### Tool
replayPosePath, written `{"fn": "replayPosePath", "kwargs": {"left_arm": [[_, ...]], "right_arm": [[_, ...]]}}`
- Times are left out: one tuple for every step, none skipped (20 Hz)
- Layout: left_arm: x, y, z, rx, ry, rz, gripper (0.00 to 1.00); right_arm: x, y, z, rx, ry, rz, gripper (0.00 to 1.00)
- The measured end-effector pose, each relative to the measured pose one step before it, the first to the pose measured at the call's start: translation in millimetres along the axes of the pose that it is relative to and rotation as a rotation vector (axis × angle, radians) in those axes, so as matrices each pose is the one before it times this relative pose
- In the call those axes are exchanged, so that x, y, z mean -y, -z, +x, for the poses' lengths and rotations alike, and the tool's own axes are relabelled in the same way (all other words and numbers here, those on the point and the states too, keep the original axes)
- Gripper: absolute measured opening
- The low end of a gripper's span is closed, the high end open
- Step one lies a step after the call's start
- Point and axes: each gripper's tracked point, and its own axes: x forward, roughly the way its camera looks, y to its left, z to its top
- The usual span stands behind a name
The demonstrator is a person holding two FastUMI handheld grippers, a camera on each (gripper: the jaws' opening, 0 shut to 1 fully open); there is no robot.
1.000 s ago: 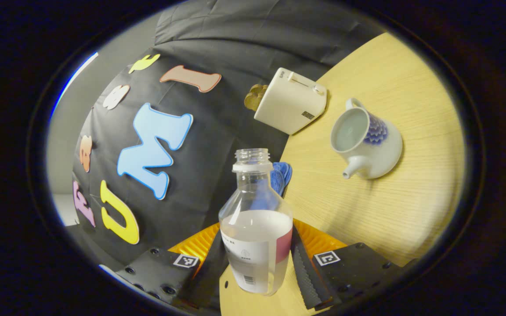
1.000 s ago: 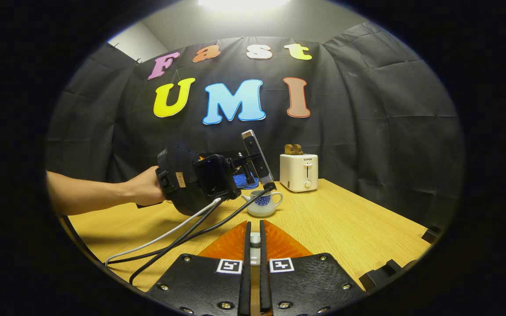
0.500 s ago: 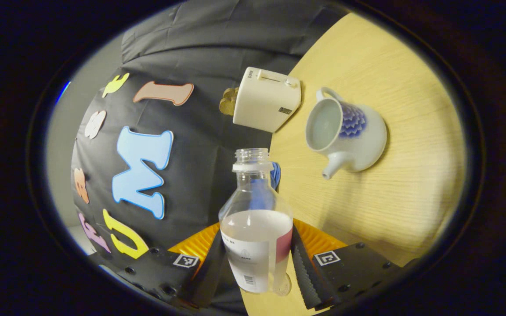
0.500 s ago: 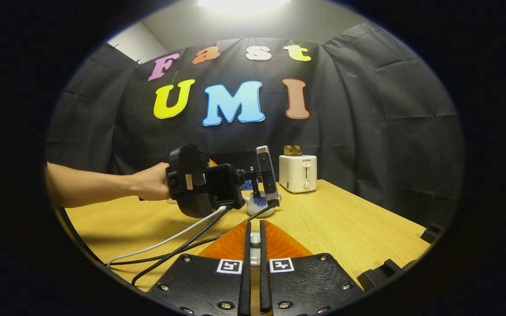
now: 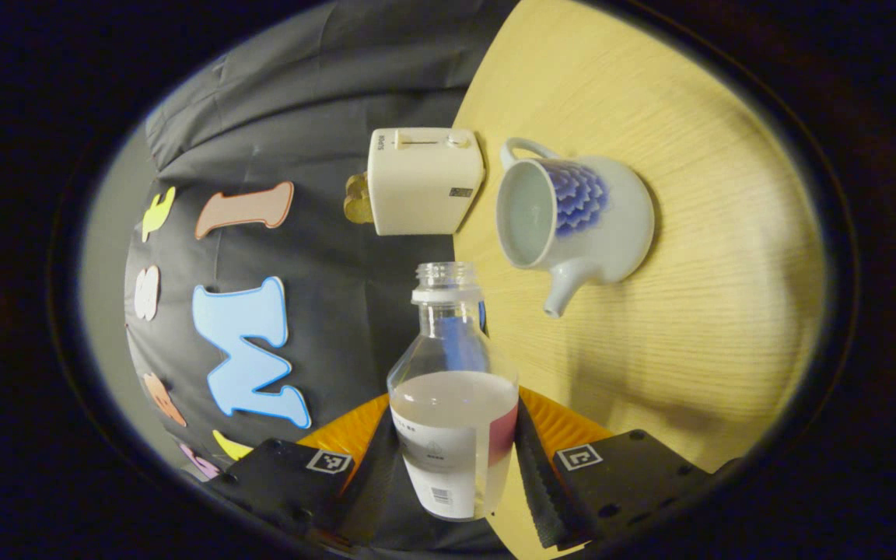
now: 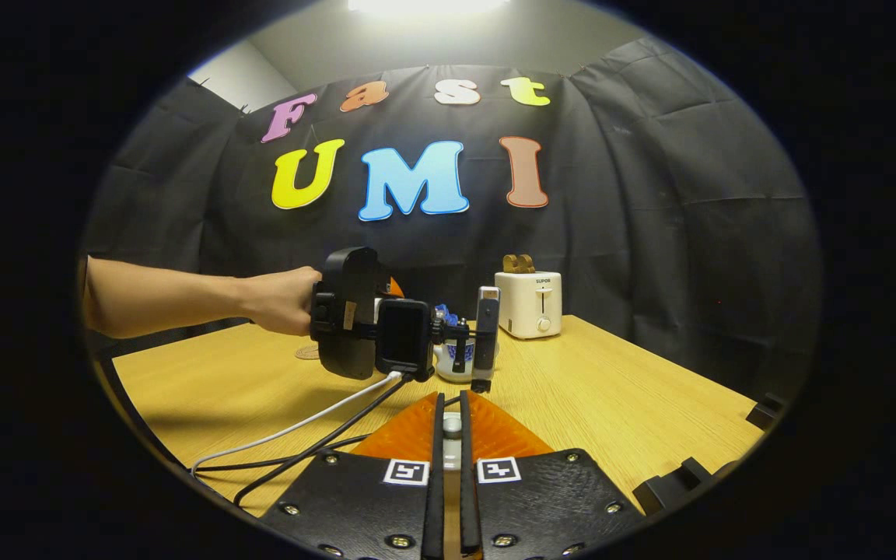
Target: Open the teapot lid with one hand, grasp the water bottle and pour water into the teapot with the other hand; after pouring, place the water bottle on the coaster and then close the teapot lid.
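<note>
Left gripper (image 5: 454, 459) gripping tilted water bottle (image 5: 452, 404), open teapot (image 5: 572, 218) at 1 o'clock; right gripper (image 6: 448, 467) pinching lid (image 6: 452, 425).

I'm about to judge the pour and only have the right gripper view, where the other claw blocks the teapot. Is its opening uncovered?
Observer: Yes; the left gripper view shows the white, blue-patterned ceramic teapot with its mouth open, no lid.
Operator: Is the bottle gripped?
Observer: The left claw is shut on the clear plastic water bottle, uncapped, roughly half full.
Operator: Pouring yet?
Observer: No stream leaves the bottle's neck.
</note>
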Motion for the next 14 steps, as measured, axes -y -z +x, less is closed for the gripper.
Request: {"fn": "replayPosePath", "kwargs": {"left_arm": [[-0.61, -1.58, 1.31, -0.00042, 0.00296, 0.03168, 0.86], [-0.64, 1.57, -1.49, -0.00258, -0.00042, 0.01598, 0.86], [-0.95, -1.76, -1.28, 0.00326, -0.00522, 0.01215, 0.86], [-0.17, 0.6, -0.21, -0.00264, 0.00026, 0.01236, 0.86], [0.0, -0.5, -0.12, -0.00408, 0.00247, 0.01668, 0.86], [-1.56, 0.18, -0.55, -0.0043, -0.00341, 0.02174, 0.86], [-0.53, -1.95, -0.77, 0.00183, -0.00212, 0.02349, 0.86], [-0.3, -0.32, 0.43, 0.00087, 0.00633, 0.0136, 0.86], [0.27, -0.97, 0.36, 0.00026, 0.00879, 0.00539, 0.86], [-1.29, -0.21, 0.4, 0.0, 0.00622, 0.00937, 0.86], [-1.14, -0.62, 0.82, -0.00411, -0.00107, 0.01603, 0.86], [-3.31, 0.04, 0.54, -0.00346, -0.00451, 0.01884, 0.86], [-0.84, -0.6, 0.3, -0.00426, -0.00283, 0.01486, 0.86], [-2.07, 1.0, 1.41, -0.00336, -0.00035, 0.01516, 0.86]], "right_arm": [[0.43, 0.93, -0.97, 0.00057, -0.0025, 0.00111, 0.08], [0.53, -0.27, -0.47, 0.00277, -0.0002, 0.00294, 0.08], [-0.19, 0.06, -0.01, 0.00043, 0.0006, 0.00138, 0.08], [0.07, -0.05, 0.4, 0.0002, 0.00114, 0.00124, 0.08], [-0.17, -0.25, -0.08, 0.00033, -0.00111, 0.00108, 0.08], [-0.16, 0.08, -0.09, 0.0012, -0.0013, 0.00024, 0.08], [-0.07, -0.33, -0.52, 0.00005, -0.00012, -0.00116, 0.08], [0.19, 0.47, 0.05, -0.00005, -0.00014, 0.00017, 0.08], [0.17, -0.2, 0.05, 0.00065, 0.00029, 0.00039, 0.08], [0.32, -0.17, -0.01, -0.00055, 0.002, 0.00011, 0.08], [0.22, -0.4, -0.15, 0.00071, 0.00008, 0.0018, 0.08], [-0.11, -0.39, -0.42, 0.00068, 0.00015, 0.00218, 0.08], [0.08, -0.34, -0.19, 0.00024, 0.00092, -0.0006, 0.08], [0.36, 0.23, 0.0, 0.00097, 0.00153, -0.00071, 0.08]]}}
